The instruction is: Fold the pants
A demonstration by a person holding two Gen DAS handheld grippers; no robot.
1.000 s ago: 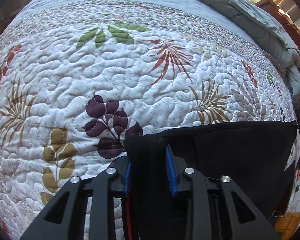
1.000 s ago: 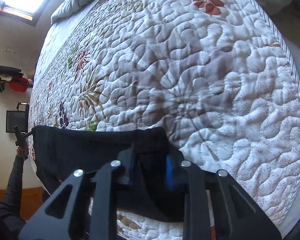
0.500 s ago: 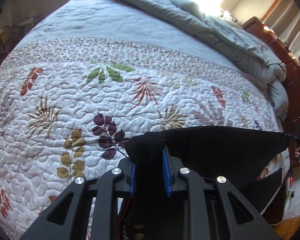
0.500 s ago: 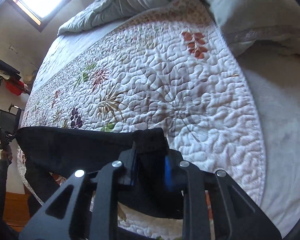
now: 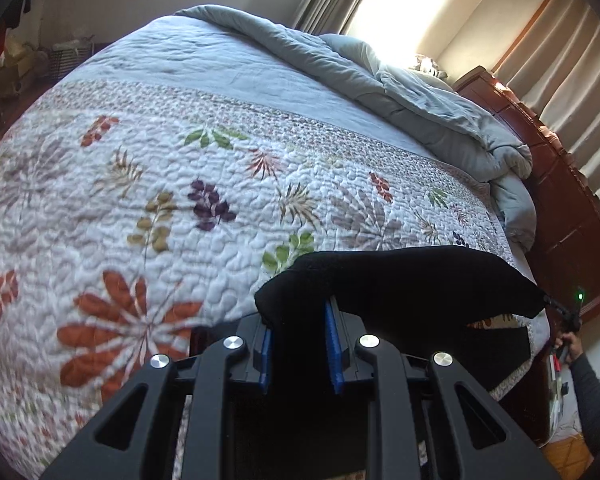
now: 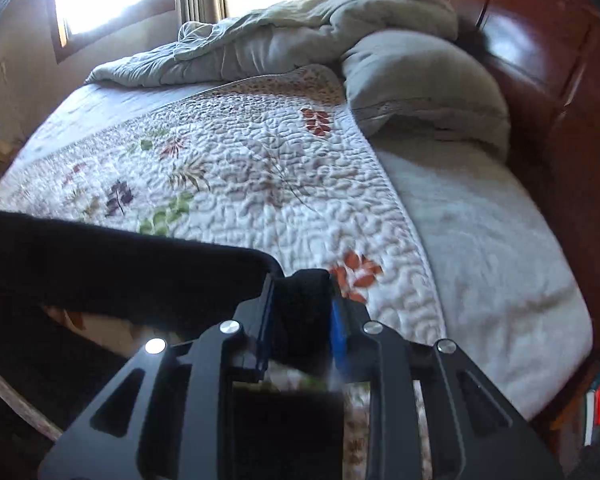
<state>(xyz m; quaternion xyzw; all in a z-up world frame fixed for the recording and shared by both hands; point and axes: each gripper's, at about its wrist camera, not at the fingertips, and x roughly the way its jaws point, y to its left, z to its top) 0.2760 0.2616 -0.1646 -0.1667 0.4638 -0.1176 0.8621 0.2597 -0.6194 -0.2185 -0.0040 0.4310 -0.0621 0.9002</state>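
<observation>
The black pants point(image 5: 400, 284) hang stretched between my two grippers, lifted above the floral quilt point(image 5: 148, 184). My left gripper point(image 5: 298, 316) is shut on one corner of the pants; the cloth runs right to the other gripper, seen small at the far right edge. In the right wrist view my right gripper point(image 6: 302, 300) is shut on the other corner, and the pants point(image 6: 100, 256) stretch away to the left. The part of the pants below the top edge hangs down out of sight.
A rumpled grey duvet point(image 5: 400, 92) lies along the far side of the bed. A grey pillow point(image 6: 420, 88) rests against the dark wooden headboard point(image 6: 548, 92). A bare sheet point(image 6: 480, 248) lies right of the quilt. Curtains point(image 5: 560, 80) hang behind.
Both grippers have risen and pulled back with the pants, lifting the cloth off the quilt. Much more of the bed and room shows now.
</observation>
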